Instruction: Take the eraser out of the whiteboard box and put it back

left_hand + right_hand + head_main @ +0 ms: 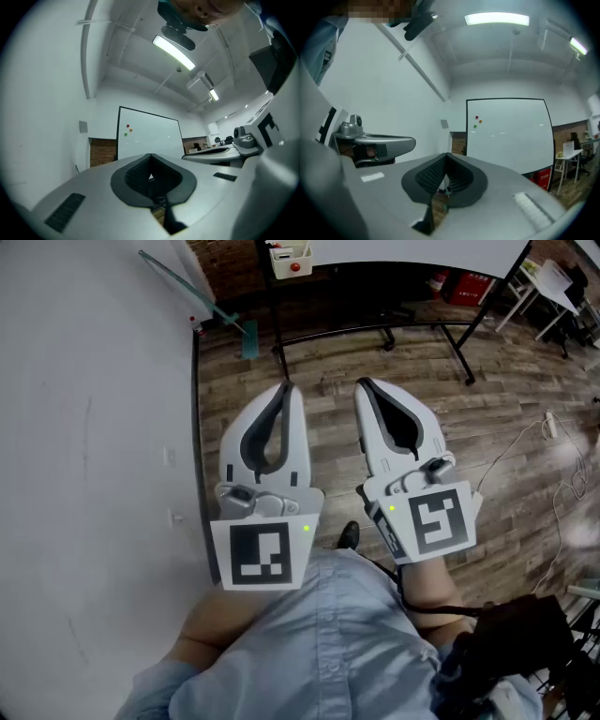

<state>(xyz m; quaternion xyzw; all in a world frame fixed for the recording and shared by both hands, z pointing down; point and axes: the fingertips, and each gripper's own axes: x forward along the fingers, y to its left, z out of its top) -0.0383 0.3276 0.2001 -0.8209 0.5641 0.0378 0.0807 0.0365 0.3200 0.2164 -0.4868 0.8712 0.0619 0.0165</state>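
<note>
A small white box [289, 259] with a red spot on its front hangs at the lower edge of the whiteboard [412, 249], far ahead at the top of the head view. I cannot make out the eraser in it. My left gripper [286, 390] and right gripper [361, 386] are side by side in front of my body and point toward the board. Both are shut with nothing between the jaws. The whiteboard [150, 136] stands well beyond the shut left gripper [151, 157] in the left gripper view. It [508, 133] also stands beyond the shut right gripper [447, 157] in the right gripper view.
A white wall [94, 427] runs along the left. The board's black stand [375, 334] has legs on the wood floor. A green-handled tool [246, 334] leans by the wall. A red case [469, 285] and a white desk [553, 282] stand at the back right. A white cable [534, 442] lies on the floor.
</note>
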